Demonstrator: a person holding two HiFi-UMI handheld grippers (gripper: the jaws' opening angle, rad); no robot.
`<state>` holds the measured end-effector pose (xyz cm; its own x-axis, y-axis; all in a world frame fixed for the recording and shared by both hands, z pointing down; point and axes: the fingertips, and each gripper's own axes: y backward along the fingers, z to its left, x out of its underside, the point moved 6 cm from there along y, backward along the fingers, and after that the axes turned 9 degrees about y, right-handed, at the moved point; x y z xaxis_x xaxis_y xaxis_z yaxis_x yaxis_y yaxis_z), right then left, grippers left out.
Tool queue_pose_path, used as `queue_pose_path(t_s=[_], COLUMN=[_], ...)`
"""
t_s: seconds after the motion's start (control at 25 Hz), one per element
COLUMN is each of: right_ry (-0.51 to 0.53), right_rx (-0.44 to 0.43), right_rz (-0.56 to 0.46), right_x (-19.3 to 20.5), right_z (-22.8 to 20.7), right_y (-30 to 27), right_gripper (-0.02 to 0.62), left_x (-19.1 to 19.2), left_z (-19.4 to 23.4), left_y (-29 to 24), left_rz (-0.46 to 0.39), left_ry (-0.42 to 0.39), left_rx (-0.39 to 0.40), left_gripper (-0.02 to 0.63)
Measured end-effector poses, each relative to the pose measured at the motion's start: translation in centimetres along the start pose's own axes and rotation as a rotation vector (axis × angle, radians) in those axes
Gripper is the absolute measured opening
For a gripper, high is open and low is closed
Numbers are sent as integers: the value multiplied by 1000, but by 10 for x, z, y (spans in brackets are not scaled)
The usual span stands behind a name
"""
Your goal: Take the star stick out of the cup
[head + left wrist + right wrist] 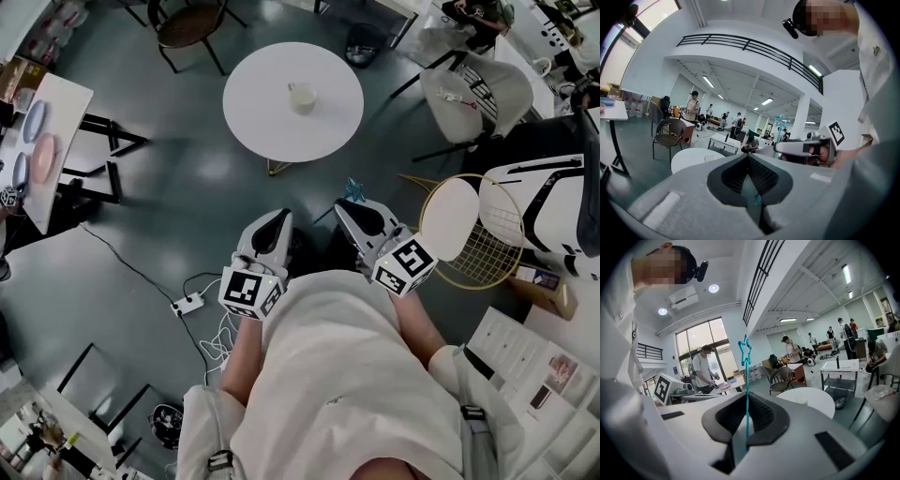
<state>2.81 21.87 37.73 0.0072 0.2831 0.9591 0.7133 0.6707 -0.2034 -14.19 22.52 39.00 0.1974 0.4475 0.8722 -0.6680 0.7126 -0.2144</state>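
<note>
Head view: star stick point(354, 190) (R fingers point(356, 220))

The thin blue-green star stick point(746, 376) stands straight up, pinched between the fingers point(761, 414) of the right gripper point(746, 401), well away from the tabletop point(258, 117) holding the white cup point(302, 97).

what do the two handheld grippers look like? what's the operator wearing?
The left gripper and right gripper match: pale grey wedge-shaped shells with dark ribbed pads inside the jaws. Each carries a white cube printed with black square markers at the rear. No cables show on either. The person wears a white top.
</note>
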Motion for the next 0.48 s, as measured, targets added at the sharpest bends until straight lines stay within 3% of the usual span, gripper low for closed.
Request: queue_pose_path(t_s=[0.48], right_ry=[10], right_rx=[-21], right_rz=[29], right_x=[7], right_z=[8], right_y=[-6], right_gripper=[21], left_x=[10], left_z=[-2], left_y=[12], left_rz=[22], left_ry=[5], left_rx=[-18], left_gripper=[6])
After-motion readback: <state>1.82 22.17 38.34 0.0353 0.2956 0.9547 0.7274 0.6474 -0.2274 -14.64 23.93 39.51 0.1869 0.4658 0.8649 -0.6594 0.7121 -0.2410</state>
